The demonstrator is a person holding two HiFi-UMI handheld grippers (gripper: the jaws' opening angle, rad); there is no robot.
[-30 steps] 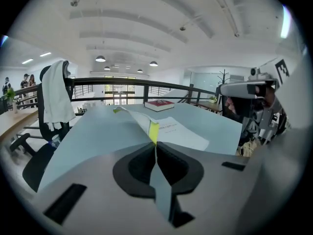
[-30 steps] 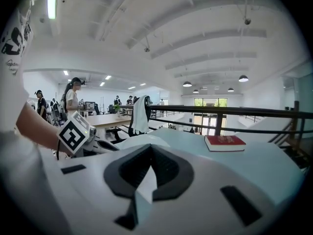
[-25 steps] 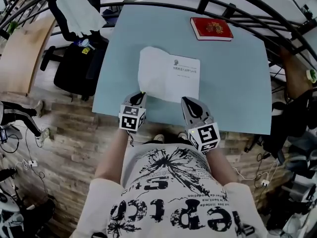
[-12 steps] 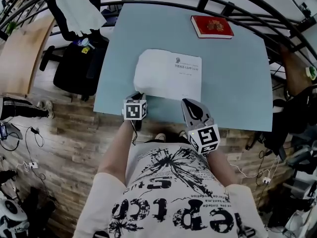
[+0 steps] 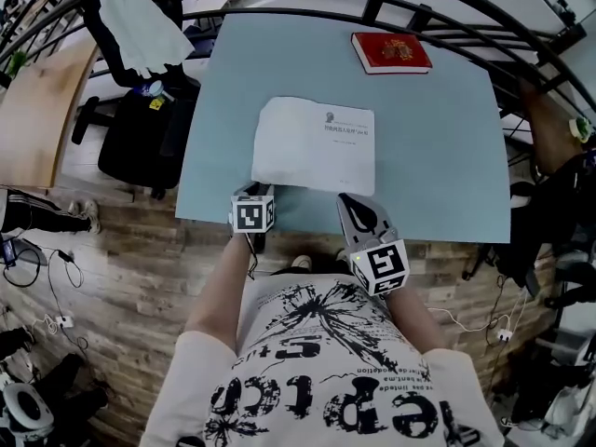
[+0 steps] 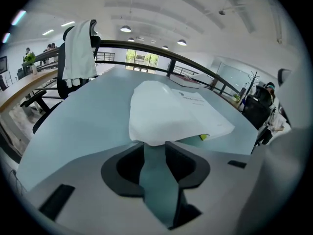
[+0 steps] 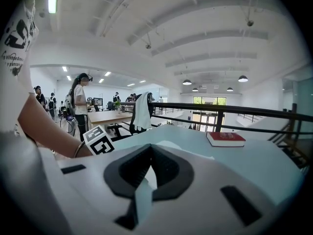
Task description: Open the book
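A white book (image 5: pixel 314 145) lies flat on the pale blue table (image 5: pixel 438 156), with a few lines of print near its top right. In the left gripper view its near corner (image 6: pixel 161 116) bulges up a little, just beyond the jaw tips. My left gripper (image 5: pixel 255 192) sits at the book's lower left corner. Its jaws are opening, with only the table showing between them (image 6: pixel 154 146). My right gripper (image 5: pixel 352 199) rests by the book's near edge on the right, its jaws (image 7: pixel 149 148) meeting at the tips, holding nothing.
A red book (image 5: pixel 391 52) lies at the table's far right, also in the right gripper view (image 7: pixel 225 138). A black railing (image 5: pixel 447 12) curves behind the table. A chair with a white garment (image 5: pixel 140 17) and a black bag (image 5: pixel 140 138) stand to the left. People stand far off.
The left gripper has come down with the lifted left part of the book, which now lies flat. Its jaws have opened and let go of the paper. The right gripper has stayed put.
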